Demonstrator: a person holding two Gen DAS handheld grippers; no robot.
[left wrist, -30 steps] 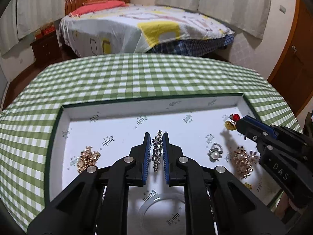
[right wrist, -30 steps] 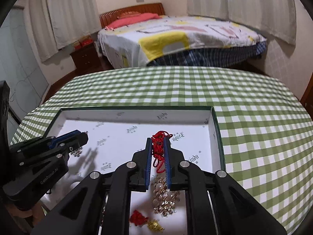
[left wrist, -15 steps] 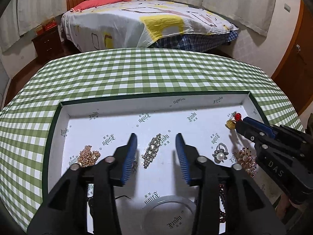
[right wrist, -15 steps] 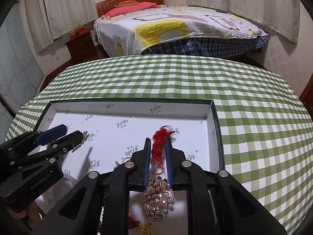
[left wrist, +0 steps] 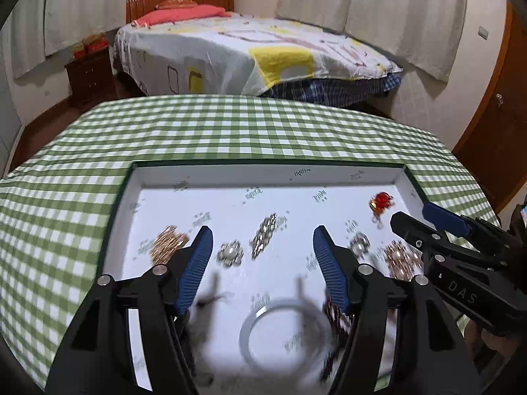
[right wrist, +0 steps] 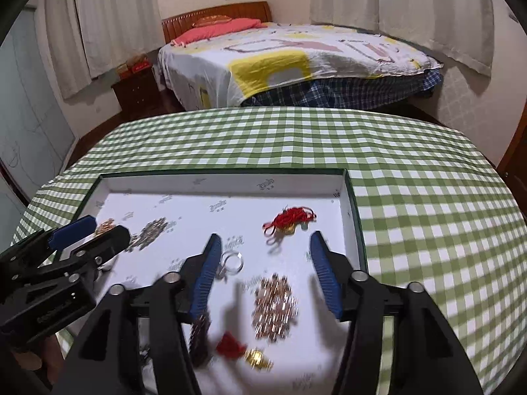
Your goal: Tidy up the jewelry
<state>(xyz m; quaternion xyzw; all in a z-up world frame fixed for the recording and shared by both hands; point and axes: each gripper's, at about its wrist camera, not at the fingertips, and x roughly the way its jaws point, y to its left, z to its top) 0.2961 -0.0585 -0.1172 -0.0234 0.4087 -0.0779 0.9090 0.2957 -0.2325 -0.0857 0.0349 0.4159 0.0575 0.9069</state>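
Observation:
A white tray with a green rim [left wrist: 263, 164] holds the jewelry. My left gripper [left wrist: 261, 233] has its jaws opening, and a crystal bar brooch [left wrist: 267, 234] lies loose on the tray floor just past its tips, touching neither pad. Around it lie a gold brooch [left wrist: 168, 243] and a silver pearl piece [left wrist: 230, 253]. My right gripper [right wrist: 265, 239] is also opening. A red cord charm [right wrist: 290, 219] rests on the tray beyond its tips, untouched. A rose-gold pearl brooch [right wrist: 275, 306] lies under its jaws.
A silver bangle [left wrist: 283, 329] lies near the tray's front, and a pearl ring [right wrist: 232, 261] by the right gripper's left finger. A red tassel with a gold charm [right wrist: 245, 352] sits at the front. The tray rests on a green checked tablecloth [right wrist: 411, 197]; a bed stands behind.
Both grippers were shut, the left on the crystal brooch and the right on the red cord charm. Both have opened, left the pieces on the tray and drawn back a little.

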